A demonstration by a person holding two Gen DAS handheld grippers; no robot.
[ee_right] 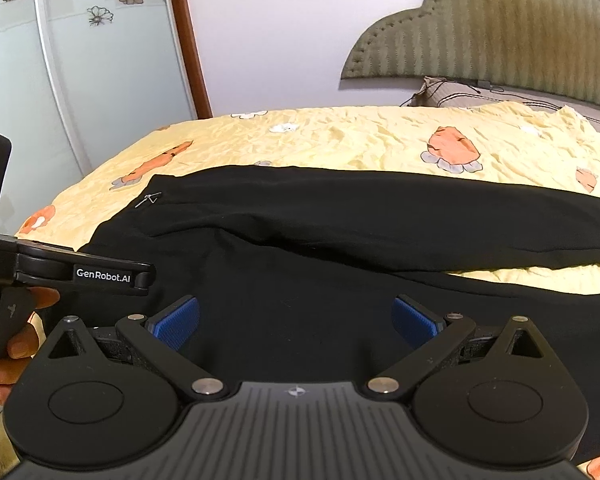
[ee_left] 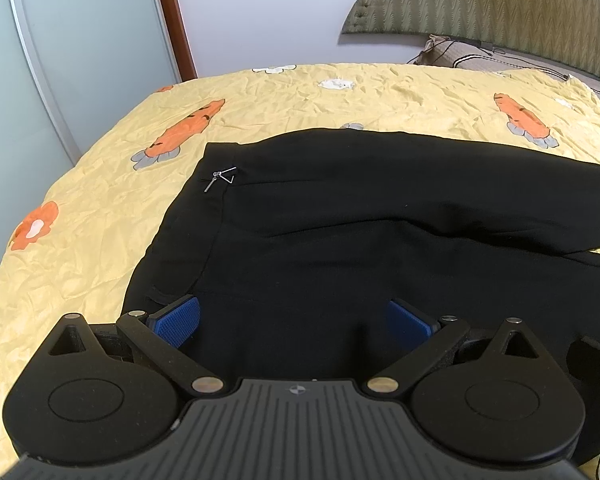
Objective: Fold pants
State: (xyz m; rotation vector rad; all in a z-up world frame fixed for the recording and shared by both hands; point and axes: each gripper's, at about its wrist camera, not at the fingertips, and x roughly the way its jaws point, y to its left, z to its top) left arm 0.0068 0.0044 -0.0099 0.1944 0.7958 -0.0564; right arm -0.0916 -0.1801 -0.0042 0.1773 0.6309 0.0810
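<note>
Yellow bedspread (ee_left: 340,92) under black pants (ee_left: 340,216); headboard (ee_left: 500,0) behind.

Yellow carrot-print bedspread (ee_left: 340,92), green padded headboard (ee_right: 500,32), white wall (ee_right: 268,40), frosted floral wardrobe doors (ee_right: 100,60)

The pants (ee_left: 380,216) lie flat on the bedspread (ee_left: 100,208), waist end at nine o'clock, legs running off toward three. The headboard (ee_left: 500,4) stands at two o'clock, a pillow (ee_left: 460,54) before it, the glass door (ee_left: 60,60) at ten.
</note>
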